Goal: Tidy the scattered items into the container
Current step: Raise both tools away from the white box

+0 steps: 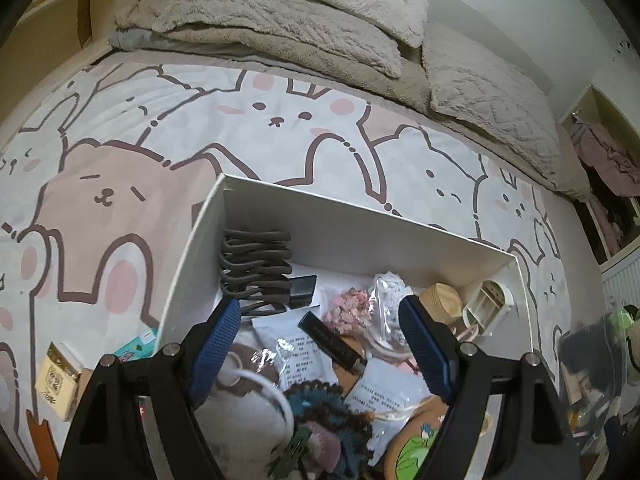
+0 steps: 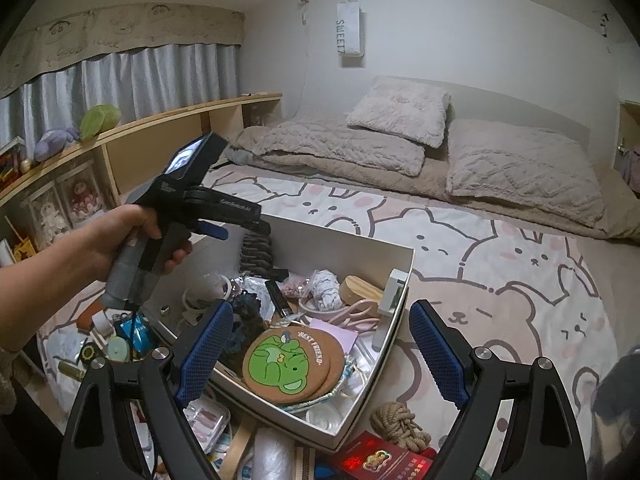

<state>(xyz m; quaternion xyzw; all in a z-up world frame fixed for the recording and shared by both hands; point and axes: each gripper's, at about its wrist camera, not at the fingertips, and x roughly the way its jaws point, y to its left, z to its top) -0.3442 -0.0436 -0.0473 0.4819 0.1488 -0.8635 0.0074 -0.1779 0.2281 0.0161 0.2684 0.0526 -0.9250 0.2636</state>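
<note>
Above the open white cardboard box (image 2: pixel 400 280) on the bed, we hold both jaws apart and empty; a coiled tan rope knot (image 2: pixel 396 420) waits outside, and the box's crowded contents could spill if nudged.

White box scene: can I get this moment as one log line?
left tongs: open, empty, above white box | right tongs: open, empty | rope bundle: outside box

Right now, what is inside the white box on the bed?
The white box holds a frog coaster, a dark coiled hair clip, a wooden lid, a bag of pink bits and printed packets. Whatever lies beneath them is covered.
</note>
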